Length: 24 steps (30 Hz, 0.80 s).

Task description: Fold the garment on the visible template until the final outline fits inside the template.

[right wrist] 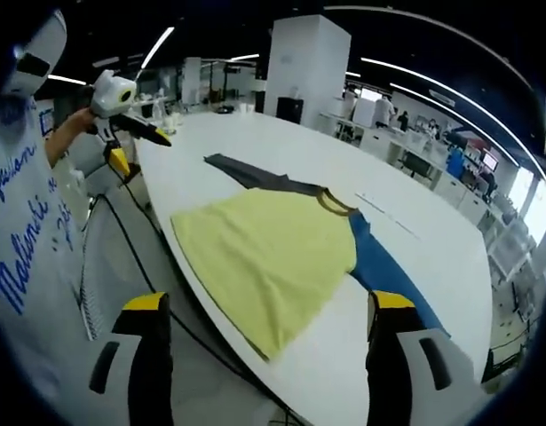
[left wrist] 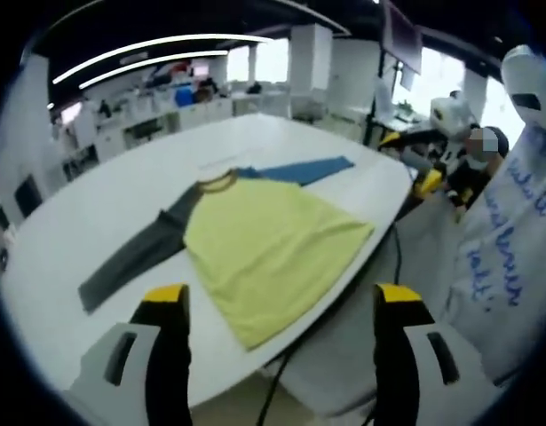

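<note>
The garment [left wrist: 264, 240], a yellow shirt with one grey sleeve [left wrist: 135, 262] and one blue sleeve [left wrist: 299, 170], is lying spread flat on the white bench [left wrist: 86, 213], its hem reaching the near rounded edge and its collar pointing away across the bench. No fold looks begun, and I cannot make out a template outline under or around it.

In the left gripper view, the left gripper [left wrist: 281, 355] is hanging back off the bench edge with its jaws standing wide apart and nothing between them. The shirt is lying ahead of it, the hem corner nearest, the grey sleeve trailing off to the left.

In the right gripper view, the right gripper [right wrist: 264, 364] is likewise waiting released and empty, off the bench edge. Here the blue sleeve [right wrist: 388, 275] is running toward its right jaw, while the grey sleeve [right wrist: 255, 173] is stretching away on the far side.

The shirt's collar-to-hem axis is running away from both grippers, with the sleeves forming the cross axis. I judge that each gripper is nearer its own sleeve, grey for the left and blue for the right, so folding the sleeves inward looks like the opening step.
</note>
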Tool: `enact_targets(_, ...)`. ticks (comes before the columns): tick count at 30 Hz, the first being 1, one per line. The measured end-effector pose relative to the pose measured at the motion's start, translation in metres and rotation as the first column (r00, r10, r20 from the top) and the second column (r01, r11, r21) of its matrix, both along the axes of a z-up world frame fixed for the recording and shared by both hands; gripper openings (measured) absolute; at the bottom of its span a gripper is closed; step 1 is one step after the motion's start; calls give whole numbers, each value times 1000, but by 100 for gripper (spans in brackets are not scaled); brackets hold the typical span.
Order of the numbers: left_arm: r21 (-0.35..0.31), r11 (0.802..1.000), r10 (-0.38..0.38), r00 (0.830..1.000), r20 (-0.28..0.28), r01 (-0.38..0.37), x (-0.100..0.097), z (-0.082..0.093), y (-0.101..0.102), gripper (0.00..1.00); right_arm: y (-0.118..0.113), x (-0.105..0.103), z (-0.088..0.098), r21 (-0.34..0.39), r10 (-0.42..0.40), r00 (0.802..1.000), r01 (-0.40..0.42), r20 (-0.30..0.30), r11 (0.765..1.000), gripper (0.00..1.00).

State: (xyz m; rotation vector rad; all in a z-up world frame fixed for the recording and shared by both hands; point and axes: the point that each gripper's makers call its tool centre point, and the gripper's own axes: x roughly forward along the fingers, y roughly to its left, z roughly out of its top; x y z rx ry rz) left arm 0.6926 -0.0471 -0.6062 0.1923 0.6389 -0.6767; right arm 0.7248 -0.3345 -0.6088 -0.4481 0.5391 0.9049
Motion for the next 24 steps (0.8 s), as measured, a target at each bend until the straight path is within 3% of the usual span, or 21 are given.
enact_targets(4,-3,1000,-13,1000,-8,13,-5,0,-1,87,3,-6,0,3,10,1000,-10,-5,1000,98)
enact_targets(12,-4,1000,-31,999,-12,31,-13,5,-9,98,1,-11,1,-8,1,1000,-1,-4,1000,100)
enact_targets(24,-34,998,-55,998,-30,54,-18,8,-16,100,0,-15,0,12,-12,999,12,-30,1000,100)
